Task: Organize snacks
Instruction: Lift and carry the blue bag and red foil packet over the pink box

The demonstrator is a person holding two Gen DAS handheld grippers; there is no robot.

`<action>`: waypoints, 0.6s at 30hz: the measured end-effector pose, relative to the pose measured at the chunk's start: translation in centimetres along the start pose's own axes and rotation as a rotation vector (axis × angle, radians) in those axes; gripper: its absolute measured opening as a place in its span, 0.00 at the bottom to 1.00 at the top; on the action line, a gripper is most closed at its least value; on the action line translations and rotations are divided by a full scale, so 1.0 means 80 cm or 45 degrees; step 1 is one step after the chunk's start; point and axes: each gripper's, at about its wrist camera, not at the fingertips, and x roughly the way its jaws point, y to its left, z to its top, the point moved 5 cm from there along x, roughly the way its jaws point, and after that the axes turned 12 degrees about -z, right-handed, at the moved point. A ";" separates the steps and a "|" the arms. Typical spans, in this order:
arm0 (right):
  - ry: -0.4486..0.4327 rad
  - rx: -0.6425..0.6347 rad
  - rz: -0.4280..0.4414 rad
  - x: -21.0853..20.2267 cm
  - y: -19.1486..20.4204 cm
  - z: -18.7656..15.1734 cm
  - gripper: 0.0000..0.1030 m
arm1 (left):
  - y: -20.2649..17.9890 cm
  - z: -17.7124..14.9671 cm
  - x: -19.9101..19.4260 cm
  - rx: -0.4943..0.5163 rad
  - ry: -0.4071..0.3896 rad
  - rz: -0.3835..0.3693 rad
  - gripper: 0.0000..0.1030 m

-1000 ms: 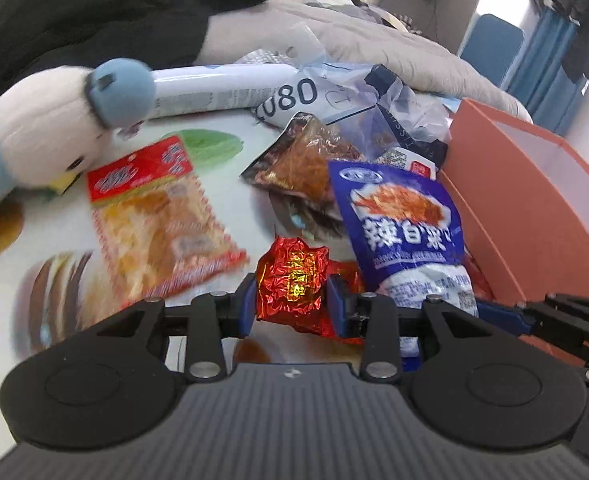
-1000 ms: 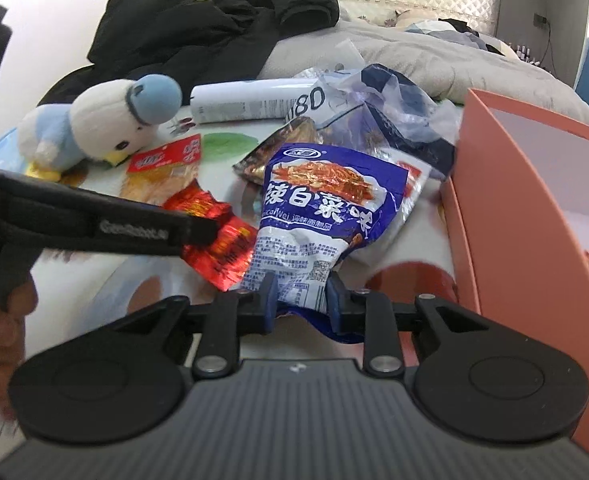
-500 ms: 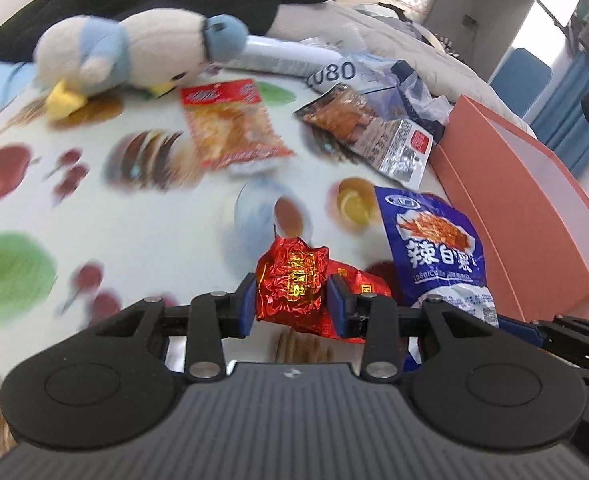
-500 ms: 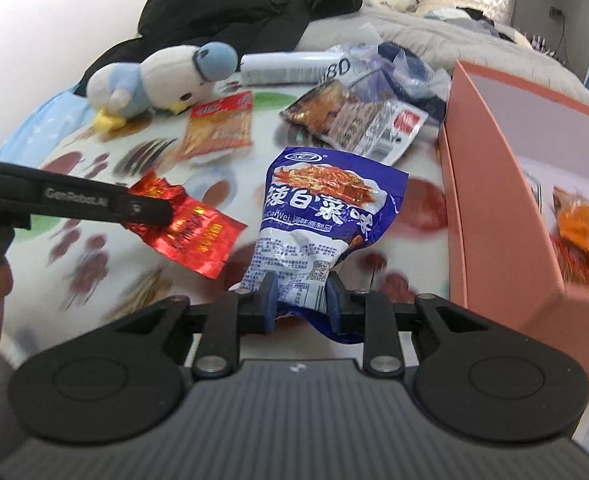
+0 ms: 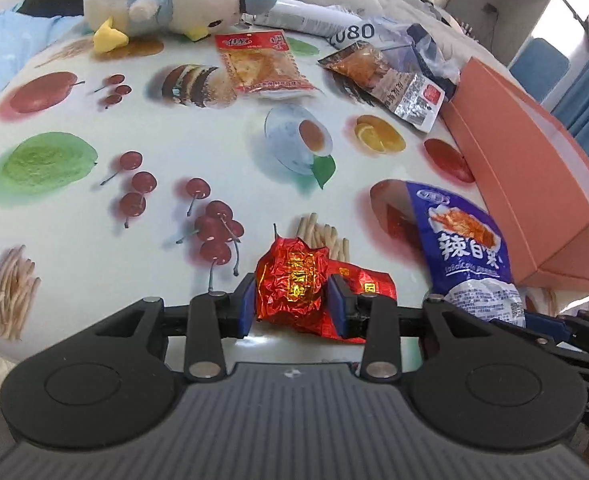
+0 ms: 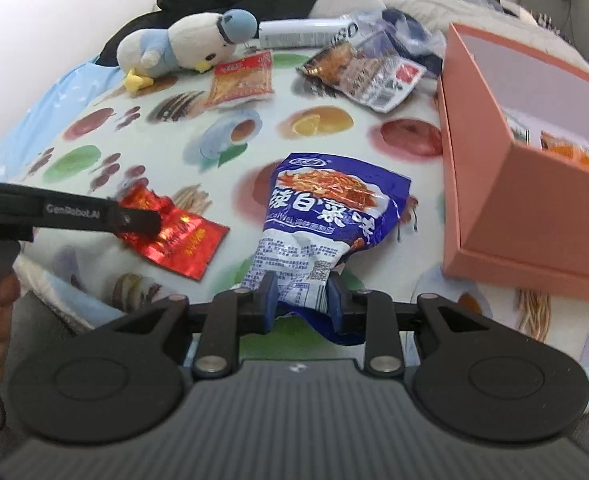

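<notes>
My left gripper is shut on a crumpled red foil snack packet and holds it above the fruit-print tablecloth; the packet also shows in the right wrist view. My right gripper is shut on the bottom of a blue pickled-cabbage snack bag, which also shows in the left wrist view. An open orange box stands to the right with snack packs inside. An orange-red snack pack and a brown and silver pack lie at the far side.
A plush penguin lies at the far left of the table. A white tube and a crumpled plastic bag lie at the back. Dark clothes and bedding are behind. The left hand and handle show at left.
Both grippers have pulled back toward the near table edge with their snacks lifted. More of the tablecloth and the box interior are in view.
</notes>
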 end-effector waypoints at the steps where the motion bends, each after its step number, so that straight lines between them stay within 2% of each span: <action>1: 0.003 0.009 0.008 0.000 -0.001 -0.002 0.33 | -0.001 0.000 0.000 0.010 0.002 -0.002 0.47; 2: 0.007 0.017 0.017 0.000 -0.002 -0.003 0.35 | -0.002 0.000 -0.002 0.015 0.001 -0.013 0.52; 3: 0.013 0.028 0.030 0.000 -0.003 -0.004 0.47 | -0.003 -0.001 -0.004 0.017 -0.005 -0.025 0.65; 4: 0.017 0.046 0.045 0.000 -0.003 -0.004 0.65 | -0.003 -0.002 -0.007 0.017 -0.015 -0.027 0.73; 6: 0.000 0.104 0.064 -0.001 -0.005 -0.003 0.82 | -0.003 -0.002 -0.011 0.020 -0.031 -0.031 0.75; 14: -0.013 0.315 0.019 0.011 -0.009 0.006 0.82 | -0.004 -0.005 -0.021 0.037 -0.055 -0.015 0.75; 18: -0.014 0.316 -0.034 0.023 0.001 0.010 0.81 | -0.004 -0.008 -0.020 0.027 -0.062 -0.004 0.73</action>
